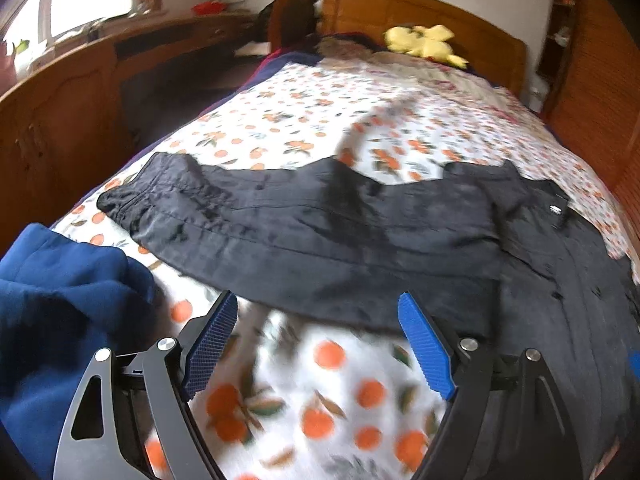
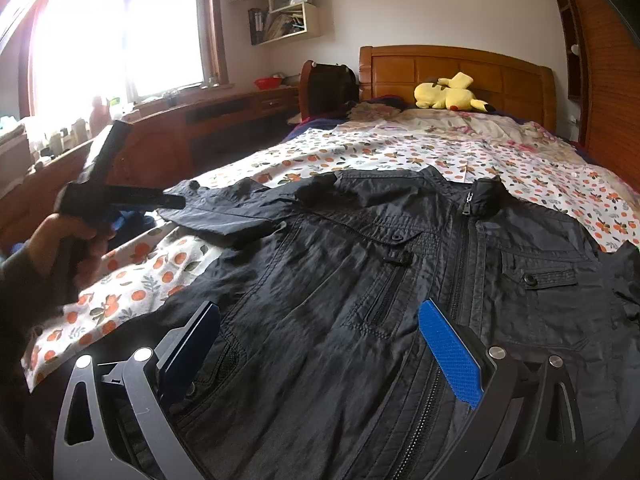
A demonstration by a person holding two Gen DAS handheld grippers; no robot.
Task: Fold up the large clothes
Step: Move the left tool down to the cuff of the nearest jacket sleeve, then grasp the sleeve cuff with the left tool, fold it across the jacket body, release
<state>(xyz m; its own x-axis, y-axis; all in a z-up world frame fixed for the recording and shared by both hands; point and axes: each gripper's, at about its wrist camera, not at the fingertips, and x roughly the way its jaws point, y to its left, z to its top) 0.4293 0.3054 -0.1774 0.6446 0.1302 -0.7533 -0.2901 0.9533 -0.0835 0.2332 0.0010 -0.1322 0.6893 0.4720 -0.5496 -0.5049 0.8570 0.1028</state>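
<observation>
Left wrist view is blurred: the left gripper [image 1: 318, 320] has its fingers spread wide and empty, above the bed [image 1: 280, 128]. The jacket [image 1: 320, 232] sleeve stretches leftward, its body cut off at right.

Right wrist view: the right gripper [image 2: 320, 328] is open too, over the jacket [image 2: 400, 280], collar toward the headboard [image 2: 460, 76].

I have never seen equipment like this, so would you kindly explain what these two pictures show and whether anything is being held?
No robot here: a person carries a handheld two-fingered gripper in each hand, each with a camera looking along its blue-padded fingers. One picture comes from the left gripper, the other from the right gripper. On the bed's orange-patterned sheet lies a black jacket, front up, one sleeve stretched sideways. A blue garment sits beside it and a yellow plush toy rests near the headboard. Both sets of jaws are open and hold nothing.
</observation>
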